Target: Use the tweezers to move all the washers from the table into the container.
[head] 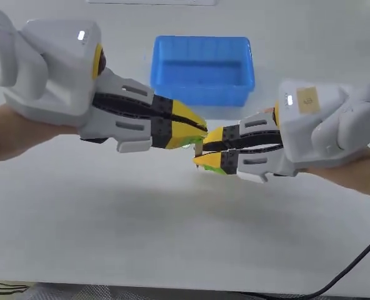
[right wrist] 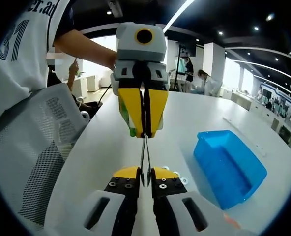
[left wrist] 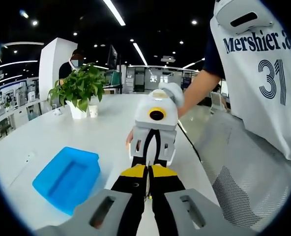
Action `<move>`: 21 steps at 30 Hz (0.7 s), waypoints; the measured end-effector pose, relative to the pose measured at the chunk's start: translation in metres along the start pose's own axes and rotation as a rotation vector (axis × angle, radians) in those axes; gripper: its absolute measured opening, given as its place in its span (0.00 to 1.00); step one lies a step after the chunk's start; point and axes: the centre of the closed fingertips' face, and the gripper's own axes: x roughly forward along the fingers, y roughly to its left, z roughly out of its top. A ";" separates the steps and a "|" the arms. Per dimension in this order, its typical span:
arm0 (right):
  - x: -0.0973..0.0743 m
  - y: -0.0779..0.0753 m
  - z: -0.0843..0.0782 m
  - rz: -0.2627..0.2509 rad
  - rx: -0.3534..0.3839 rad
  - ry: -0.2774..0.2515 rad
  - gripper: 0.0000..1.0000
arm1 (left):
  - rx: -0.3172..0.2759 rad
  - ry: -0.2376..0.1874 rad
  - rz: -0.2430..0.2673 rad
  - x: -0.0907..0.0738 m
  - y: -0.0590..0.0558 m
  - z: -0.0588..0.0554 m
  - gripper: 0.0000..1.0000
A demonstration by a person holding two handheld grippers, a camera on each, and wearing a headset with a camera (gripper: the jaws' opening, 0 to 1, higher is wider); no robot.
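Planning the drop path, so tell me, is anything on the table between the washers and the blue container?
Nothing visible does. The washers lie by the right claw, with bare table between them and the blue container. The left claw and right claw are shut on the tweezers.

The head view is bright and evenly lit from above. The white table (head: 172, 250) is close to washed out, and a soft, wide shadow lies on it under the left gripper (head: 200, 128) and right gripper (head: 200, 156). The blue container (head: 202, 69) reads strongly saturated. Outlines there are slightly soft, perhaps from motion. Both gripper views are fisheye: straight lines bow toward the edges and the jersey (left wrist: 263, 64) lettering stretches. Their ceilings are dark, cut by long strip lights (left wrist: 115, 12) that flare white. The near fingers (right wrist: 123, 189) look blurred, while the thin tweezers (right wrist: 145, 152) are just readable against the pale table.
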 end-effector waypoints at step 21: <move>-0.004 -0.034 -0.005 -0.102 0.013 0.009 0.11 | 0.031 -0.032 0.035 0.000 0.032 0.000 0.05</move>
